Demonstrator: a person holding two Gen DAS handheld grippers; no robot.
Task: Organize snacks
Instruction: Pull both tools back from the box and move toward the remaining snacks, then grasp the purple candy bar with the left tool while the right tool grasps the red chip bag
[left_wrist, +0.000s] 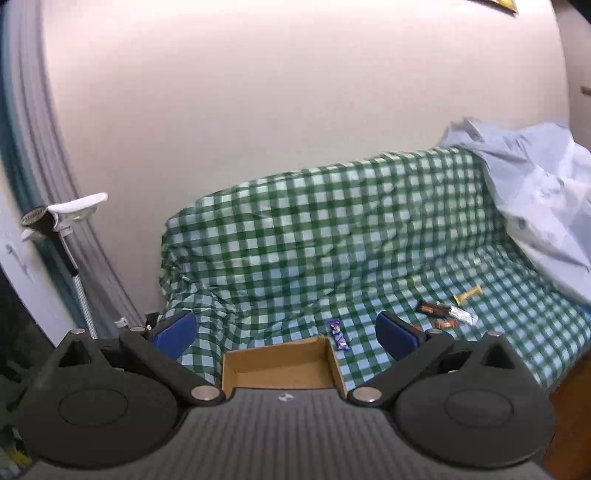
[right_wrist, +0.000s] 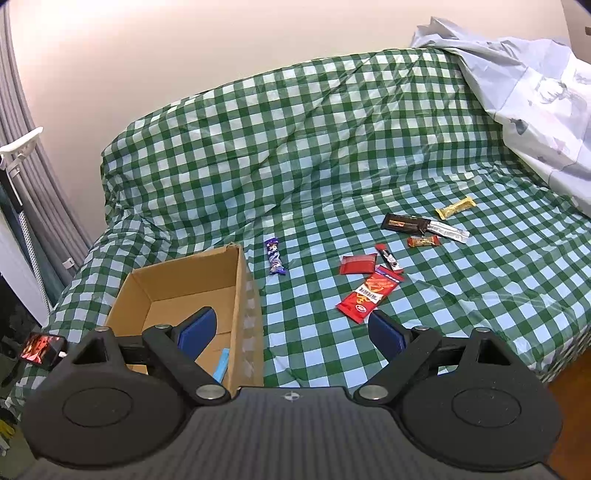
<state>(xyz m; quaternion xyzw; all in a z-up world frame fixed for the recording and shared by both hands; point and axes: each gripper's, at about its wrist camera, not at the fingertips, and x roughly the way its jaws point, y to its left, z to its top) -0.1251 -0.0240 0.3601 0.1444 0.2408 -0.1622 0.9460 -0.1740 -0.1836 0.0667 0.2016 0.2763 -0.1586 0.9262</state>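
Both the left hand-held gripper (left_wrist: 286, 334) and the right hand-held gripper (right_wrist: 291, 332) stand spread and empty. Just ahead-left of the right one, the open brown cardboard box (right_wrist: 184, 291) holds one pale blue packet (right_wrist: 222, 365). Ahead-right, nine-odd wrapped snacks, including a large red pouch (right_wrist: 367, 297) and a purple bar (right_wrist: 275, 256), lie unsorted on the green-checked bed cover (right_wrist: 295, 166).
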